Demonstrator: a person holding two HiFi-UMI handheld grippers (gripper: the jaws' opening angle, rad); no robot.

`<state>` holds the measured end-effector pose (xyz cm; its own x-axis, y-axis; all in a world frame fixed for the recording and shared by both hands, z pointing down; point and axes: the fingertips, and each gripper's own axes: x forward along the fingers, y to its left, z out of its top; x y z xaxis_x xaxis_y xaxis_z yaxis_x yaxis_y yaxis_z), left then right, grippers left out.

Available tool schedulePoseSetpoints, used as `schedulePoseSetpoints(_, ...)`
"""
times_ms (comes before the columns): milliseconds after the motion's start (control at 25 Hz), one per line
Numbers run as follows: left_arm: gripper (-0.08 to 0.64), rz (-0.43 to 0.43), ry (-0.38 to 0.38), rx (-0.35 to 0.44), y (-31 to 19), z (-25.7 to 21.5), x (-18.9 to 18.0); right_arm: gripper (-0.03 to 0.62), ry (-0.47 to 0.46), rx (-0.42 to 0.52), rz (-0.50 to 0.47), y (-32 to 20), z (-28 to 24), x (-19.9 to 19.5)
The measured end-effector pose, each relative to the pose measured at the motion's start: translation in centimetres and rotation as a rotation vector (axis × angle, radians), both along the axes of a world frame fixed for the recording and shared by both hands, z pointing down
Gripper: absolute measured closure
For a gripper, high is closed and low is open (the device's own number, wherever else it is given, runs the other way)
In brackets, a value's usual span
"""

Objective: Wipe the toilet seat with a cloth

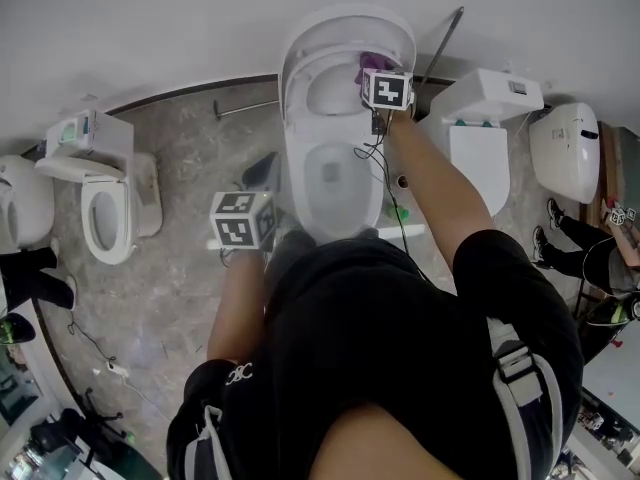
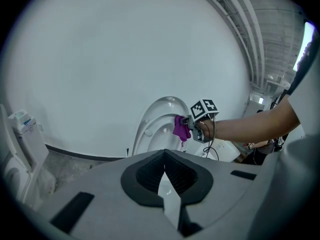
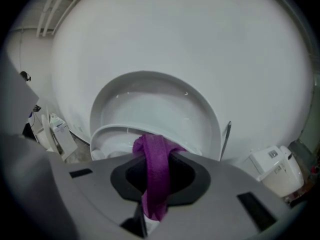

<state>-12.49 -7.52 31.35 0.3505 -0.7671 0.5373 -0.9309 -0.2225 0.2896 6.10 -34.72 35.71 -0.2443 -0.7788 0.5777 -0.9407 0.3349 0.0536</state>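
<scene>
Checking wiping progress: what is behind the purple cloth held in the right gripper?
The toilet seat, and behind it the raised lid. The purple cloth hides the stretch of seat behind it, so contact cannot be seen.

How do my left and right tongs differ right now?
The right tongs are shut on the purple cloth; the left tongs are shut on nothing. The right tongs reach up to the raised seat; the left tongs sit back beside the bowl. Both are shut and face the same toilet.
</scene>
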Motion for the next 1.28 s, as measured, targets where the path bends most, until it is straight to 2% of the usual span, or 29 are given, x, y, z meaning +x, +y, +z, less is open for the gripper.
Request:
schedulePoseSetpoints(360,0.565,-0.033,-0.008,-0.012,2.0,0.5,-5.8,0.537,0.049,0.045,-0.137,1.7,-0.3,-9.4)
schedulePoseSetpoints(680,0.565,-0.070,-0.028,-0.027,3.9,1.4,-12.0,0.537,0.067,0.042,-0.114,2.9,2.2,-14.5)
schedulePoseSetpoints(800,0.565,-0.066,-0.026,-0.026,4.1,1.5,-13.2,0.537,0.087,0.032,-0.139,3.5,3.1,-15.9)
schedulePoseSetpoints(960,0.565,-0.040,-0.019,-0.036,4.2,2.3,-13.8,0.537,0.073,-0.031,-0.181,4.6,5.0,-17.2)
schedulePoseSetpoints(1120,0.565,0.014,-0.011,-0.032,3.7,2.6,-12.8,0.537,0.038,-0.117,-0.206,7.3,6.0,-16.6)
schedulePoseSetpoints(1280,0.565,0.072,-0.007,-0.008,1.9,1.9,-10.6,0.537,-0.016,-0.101,-0.220,11.0,5.1,-14.0)
